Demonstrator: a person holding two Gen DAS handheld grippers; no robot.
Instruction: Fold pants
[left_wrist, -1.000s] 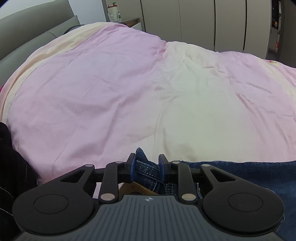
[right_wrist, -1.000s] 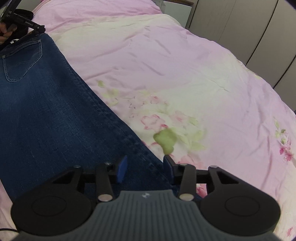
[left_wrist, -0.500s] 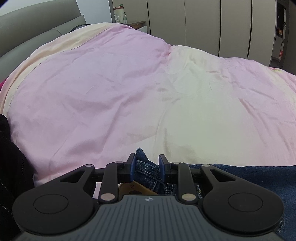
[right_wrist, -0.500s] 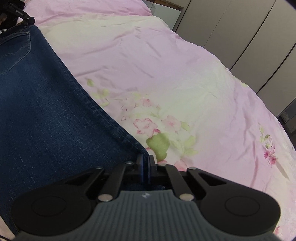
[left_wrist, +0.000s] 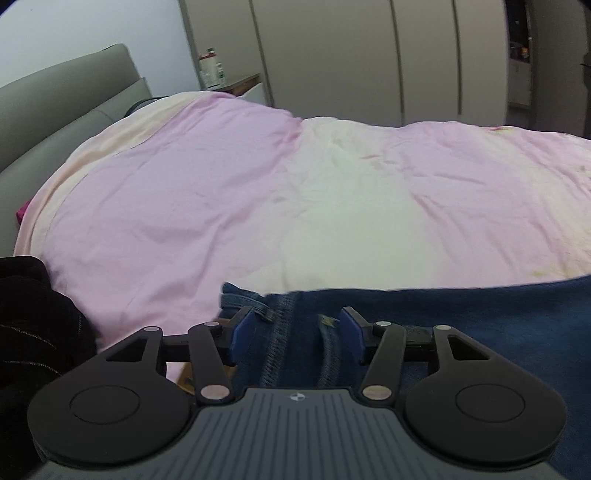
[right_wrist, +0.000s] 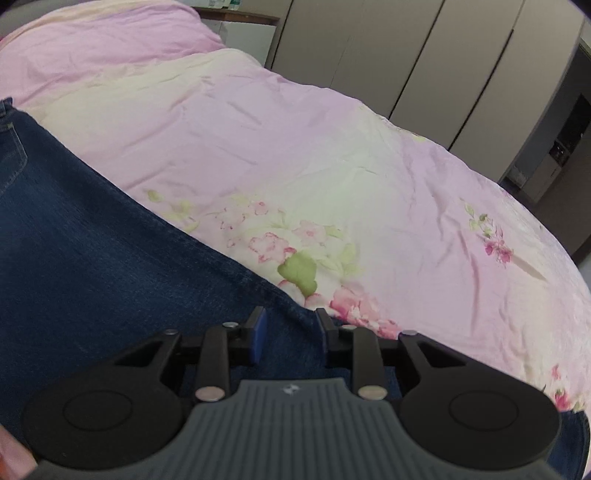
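A: Since the earlier frame the left tool let go of the waistband; its jaws are opening, with denim between them but not pressed.

B: What is around it in the left view?

A: A dark striped garment at the left edge, a grey headboard, wardrobe doors behind. The pink and cream duvet covers the bed.

B: And the right view?

A: The right tool was shut half a second ago; now its jaws are opening over the leg's edge, pads apart from the cloth. The pants are dark blue jeans, flat on the floral duvet, near its front edge.
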